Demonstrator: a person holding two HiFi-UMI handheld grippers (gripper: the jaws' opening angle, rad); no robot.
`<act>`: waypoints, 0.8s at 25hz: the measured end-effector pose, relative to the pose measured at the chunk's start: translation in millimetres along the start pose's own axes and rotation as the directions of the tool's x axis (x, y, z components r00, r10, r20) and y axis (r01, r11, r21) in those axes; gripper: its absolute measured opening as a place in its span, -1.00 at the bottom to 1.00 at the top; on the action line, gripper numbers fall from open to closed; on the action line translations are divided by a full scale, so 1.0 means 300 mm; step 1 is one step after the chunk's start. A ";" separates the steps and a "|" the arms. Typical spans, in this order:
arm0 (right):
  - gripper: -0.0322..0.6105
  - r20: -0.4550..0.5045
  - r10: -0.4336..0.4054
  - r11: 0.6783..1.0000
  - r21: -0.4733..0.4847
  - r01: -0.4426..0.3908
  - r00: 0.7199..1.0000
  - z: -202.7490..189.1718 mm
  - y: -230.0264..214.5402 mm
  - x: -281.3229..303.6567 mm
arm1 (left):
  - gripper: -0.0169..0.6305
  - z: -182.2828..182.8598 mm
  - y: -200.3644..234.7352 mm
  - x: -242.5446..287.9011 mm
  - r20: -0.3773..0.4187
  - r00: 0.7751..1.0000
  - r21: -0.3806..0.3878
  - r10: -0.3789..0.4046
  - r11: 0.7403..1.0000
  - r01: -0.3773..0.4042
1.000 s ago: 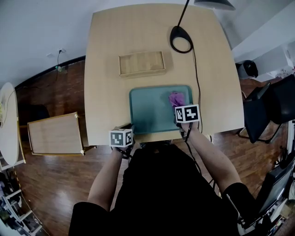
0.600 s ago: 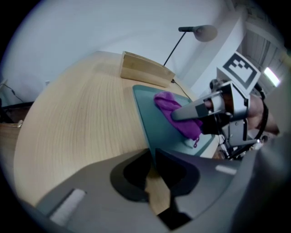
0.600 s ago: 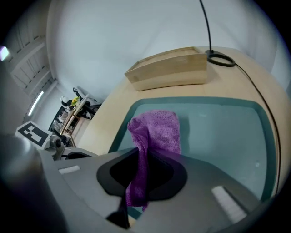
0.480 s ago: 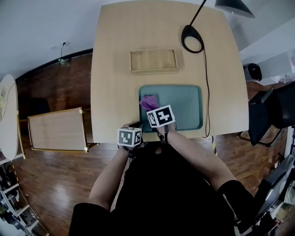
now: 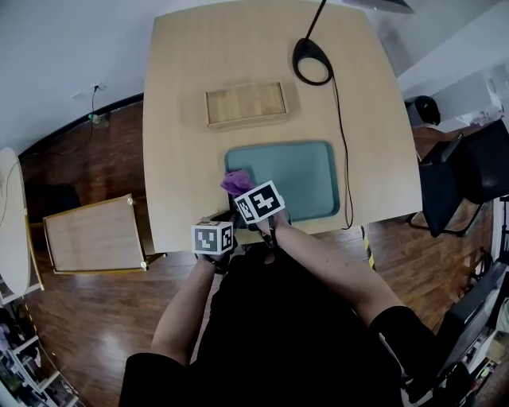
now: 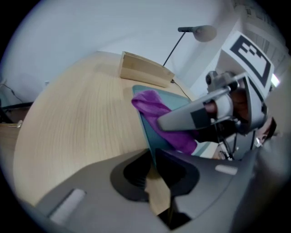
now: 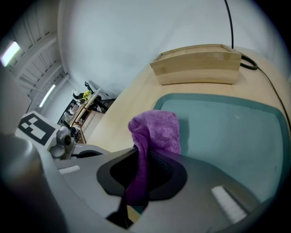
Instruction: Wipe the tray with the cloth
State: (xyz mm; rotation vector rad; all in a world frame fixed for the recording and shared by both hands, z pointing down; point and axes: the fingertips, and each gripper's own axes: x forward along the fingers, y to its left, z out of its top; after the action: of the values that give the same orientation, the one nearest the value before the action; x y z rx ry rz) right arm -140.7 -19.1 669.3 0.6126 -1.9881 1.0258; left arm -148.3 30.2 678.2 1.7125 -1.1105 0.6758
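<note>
Moved: cloth (image 5: 236, 182) now at tray (image 5: 312, 171) left edge; right stretch open.

lamp shade (image 5: 380, 5) cropped, tray (image 5: 298, 175) corner hidden

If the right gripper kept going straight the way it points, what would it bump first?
Probably the flat teal plastic tray: the right gripper tilts down toward its left edge, with the purple terry cloth it grips leading the way.
</note>
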 end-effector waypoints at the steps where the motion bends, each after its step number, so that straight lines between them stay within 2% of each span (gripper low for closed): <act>1: -0.74 -0.006 -0.012 1.000 -0.009 0.011 1.000 -0.019 -0.021 -0.018 | -0.75 -0.002 0.001 0.002 0.000 1.000 -0.002 0.001 1.000 -0.001; 4: -0.74 0.001 -0.042 0.999 -0.017 0.042 0.999 -0.078 -0.109 -0.096 | -0.75 -0.005 -0.002 0.010 0.000 1.000 -0.006 -0.008 1.000 0.008; 7: -0.74 0.006 -0.099 0.995 -0.011 0.099 0.995 -0.152 -0.269 -0.187 | -0.75 0.000 -0.002 0.013 0.004 1.000 -0.008 -0.002 1.000 0.002; 14: -0.74 0.022 -0.288 0.953 0.107 0.284 0.957 -0.277 -0.673 -0.431 | -0.76 0.003 0.001 0.013 0.006 1.000 -0.019 0.020 1.000 -0.020; 17: -0.74 0.047 -0.296 0.943 0.172 0.284 0.954 -0.288 -0.729 -0.471 | -0.76 0.002 0.003 0.015 0.000 1.000 -0.016 0.024 1.000 -0.024; 20: -0.74 0.040 -0.283 0.942 0.199 0.270 0.958 -0.288 -0.698 -0.443 | -0.76 0.002 0.002 0.016 0.000 1.000 -0.017 0.026 1.000 -0.026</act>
State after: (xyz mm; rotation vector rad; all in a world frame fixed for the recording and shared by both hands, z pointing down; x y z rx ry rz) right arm 119.1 -56.0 683.0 1.0145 -1.8068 1.0387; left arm -146.7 27.9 682.2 1.6863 -1.1377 0.6802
